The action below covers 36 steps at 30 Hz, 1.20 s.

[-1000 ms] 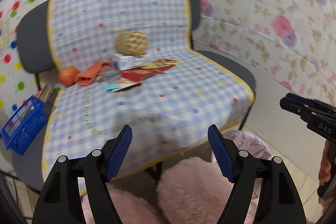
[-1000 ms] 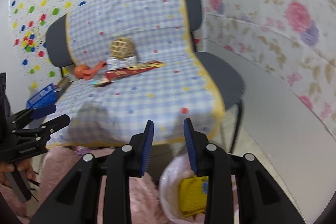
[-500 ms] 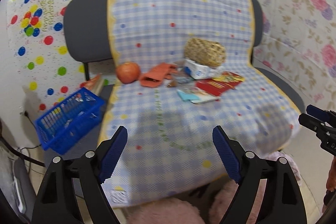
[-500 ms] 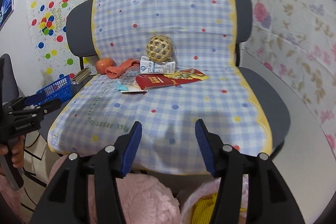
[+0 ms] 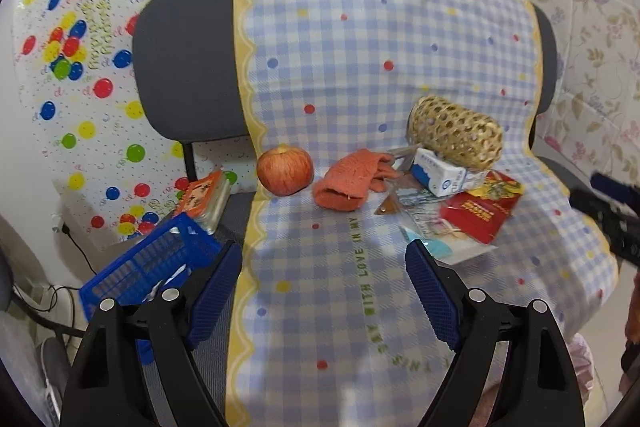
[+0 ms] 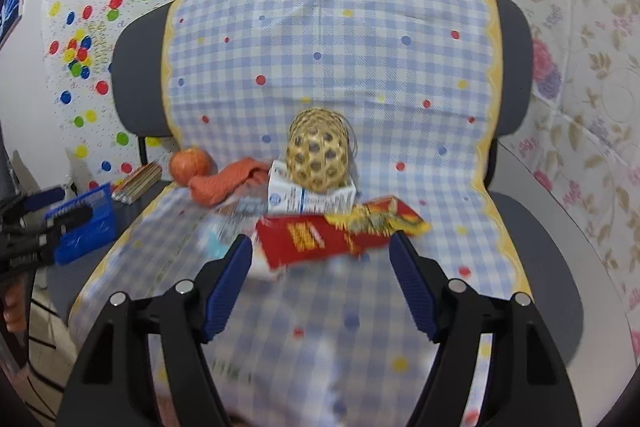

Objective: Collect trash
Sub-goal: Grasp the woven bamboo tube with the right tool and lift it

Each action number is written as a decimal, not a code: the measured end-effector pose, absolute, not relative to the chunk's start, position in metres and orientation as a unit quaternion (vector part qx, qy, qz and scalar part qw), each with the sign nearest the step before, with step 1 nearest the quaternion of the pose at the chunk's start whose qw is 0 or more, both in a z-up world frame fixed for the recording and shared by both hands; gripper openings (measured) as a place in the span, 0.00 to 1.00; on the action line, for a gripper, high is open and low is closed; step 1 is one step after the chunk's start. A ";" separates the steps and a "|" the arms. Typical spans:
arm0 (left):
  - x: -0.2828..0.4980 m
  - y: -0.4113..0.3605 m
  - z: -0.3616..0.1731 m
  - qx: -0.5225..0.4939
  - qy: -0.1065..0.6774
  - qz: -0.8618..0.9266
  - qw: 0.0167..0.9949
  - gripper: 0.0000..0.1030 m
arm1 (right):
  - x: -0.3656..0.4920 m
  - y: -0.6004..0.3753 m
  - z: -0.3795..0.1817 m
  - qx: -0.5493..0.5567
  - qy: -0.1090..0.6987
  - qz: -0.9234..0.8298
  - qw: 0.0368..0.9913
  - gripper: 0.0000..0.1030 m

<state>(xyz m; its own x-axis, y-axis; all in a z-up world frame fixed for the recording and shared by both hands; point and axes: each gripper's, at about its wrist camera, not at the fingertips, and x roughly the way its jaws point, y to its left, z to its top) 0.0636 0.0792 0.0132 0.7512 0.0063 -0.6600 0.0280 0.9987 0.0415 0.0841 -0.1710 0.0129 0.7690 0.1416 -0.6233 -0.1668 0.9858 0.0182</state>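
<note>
- The left gripper [image 5: 324, 279] is spread wide with nothing between its blue pads, hovering over the front of the checked cloth [image 5: 340, 307] that covers the grey chair [image 5: 188, 67].
- The right gripper [image 6: 320, 267] is likewise wide apart and empty, pointed at the red wrapper [image 6: 320, 237], which lies just beyond its fingertips; this view is blurred low down.
- The trash sits in a cluster toward the back of the seat: the red wrapper [image 5: 478, 213] lies flat, a clear plastic packet [image 5: 434, 235] with a light blue patch partly under it, and a small white-and-blue carton [image 5: 440, 177] behind them.
- A woven rattan ball [image 5: 456, 133] rests on top of the carton, against the chair back.
- An orange cloth [image 5: 352, 179] lies to the left of the carton, and a red apple [image 5: 285, 169] sits just beyond it at the cloth's yellow edge.
- A blue plastic basket [image 5: 148, 263] stands beside the chair on the left, with a packet of orange cards [image 5: 204, 199] behind it.
</note>
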 end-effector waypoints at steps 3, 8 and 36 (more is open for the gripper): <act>0.083 0.080 0.001 0.018 0.363 -0.007 0.932 0.81 | 0.116 -0.165 0.007 -0.019 0.328 0.086 0.941 0.74; 0.113 0.080 -0.019 0.011 0.381 -0.005 0.924 0.81 | 0.167 -0.159 -0.006 -0.008 0.333 0.084 0.939 0.80; 0.159 0.068 -0.043 0.021 0.389 -0.002 0.921 0.81 | 0.120 -0.173 0.034 -0.014 0.261 0.034 0.965 0.65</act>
<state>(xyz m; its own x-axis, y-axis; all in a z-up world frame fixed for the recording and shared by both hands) 0.1591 0.0679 -0.0427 0.6979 0.0127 -0.7161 0.0198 0.9991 0.0370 0.1203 -0.1733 0.0344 0.8616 0.0576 -0.5044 -0.0720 0.9974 -0.0092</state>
